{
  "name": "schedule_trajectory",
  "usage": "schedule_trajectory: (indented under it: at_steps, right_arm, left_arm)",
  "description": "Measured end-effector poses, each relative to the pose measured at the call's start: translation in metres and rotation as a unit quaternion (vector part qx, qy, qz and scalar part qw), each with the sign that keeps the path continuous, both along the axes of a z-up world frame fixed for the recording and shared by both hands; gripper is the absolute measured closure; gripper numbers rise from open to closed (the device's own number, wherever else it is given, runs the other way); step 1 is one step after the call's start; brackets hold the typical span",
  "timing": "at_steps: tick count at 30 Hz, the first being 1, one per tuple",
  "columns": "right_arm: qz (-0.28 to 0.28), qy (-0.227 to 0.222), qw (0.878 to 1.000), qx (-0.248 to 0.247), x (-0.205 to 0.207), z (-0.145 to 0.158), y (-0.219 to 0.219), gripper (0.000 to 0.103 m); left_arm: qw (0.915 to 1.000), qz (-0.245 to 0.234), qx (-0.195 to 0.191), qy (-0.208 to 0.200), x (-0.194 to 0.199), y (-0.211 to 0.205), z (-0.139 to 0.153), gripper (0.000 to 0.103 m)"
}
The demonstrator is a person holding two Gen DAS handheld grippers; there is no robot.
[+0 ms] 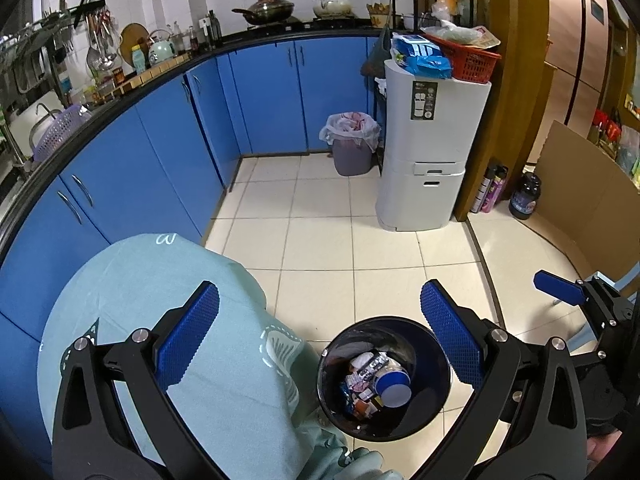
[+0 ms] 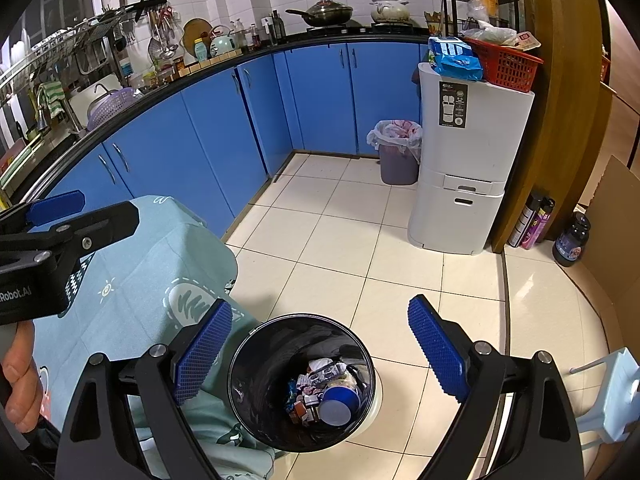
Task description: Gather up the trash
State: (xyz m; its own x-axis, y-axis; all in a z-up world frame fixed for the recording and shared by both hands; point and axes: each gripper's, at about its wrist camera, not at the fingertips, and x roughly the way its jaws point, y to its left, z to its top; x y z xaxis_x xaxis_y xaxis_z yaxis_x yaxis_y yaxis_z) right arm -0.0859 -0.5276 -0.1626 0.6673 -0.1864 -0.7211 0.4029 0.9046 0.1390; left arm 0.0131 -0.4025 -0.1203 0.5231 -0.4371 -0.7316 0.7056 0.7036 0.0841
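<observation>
Trash already fills the bottom of the black bin [image 2: 302,384], a blue cup [image 2: 338,404] topmost. Just above the bin, the right gripper [image 2: 320,354] and left gripper [image 1: 320,340] hang empty, fingers wide apart. Beside the bin, the teal-draped table [image 2: 160,280] looks bare, so next comes hunting for litter beyond the bin.

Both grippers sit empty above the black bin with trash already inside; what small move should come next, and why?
Probably turn toward the table to look for leftover trash. The left gripper and right gripper are open and empty, the black bin already holds wrappers and a blue cup, and the teal tablecloth shows nothing on it.
</observation>
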Motion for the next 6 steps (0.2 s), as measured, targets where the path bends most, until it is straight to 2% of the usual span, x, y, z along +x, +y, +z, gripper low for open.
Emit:
schedule_trajectory:
  at_steps: [6]
  right_arm:
    - [0.001,0.000,1.000,-0.001,-0.0009,0.0020,-0.0010,0.016]
  left_arm:
    - [1.0000,-0.002,0.000,0.002,0.0005,0.0008,0.0004,0.004]
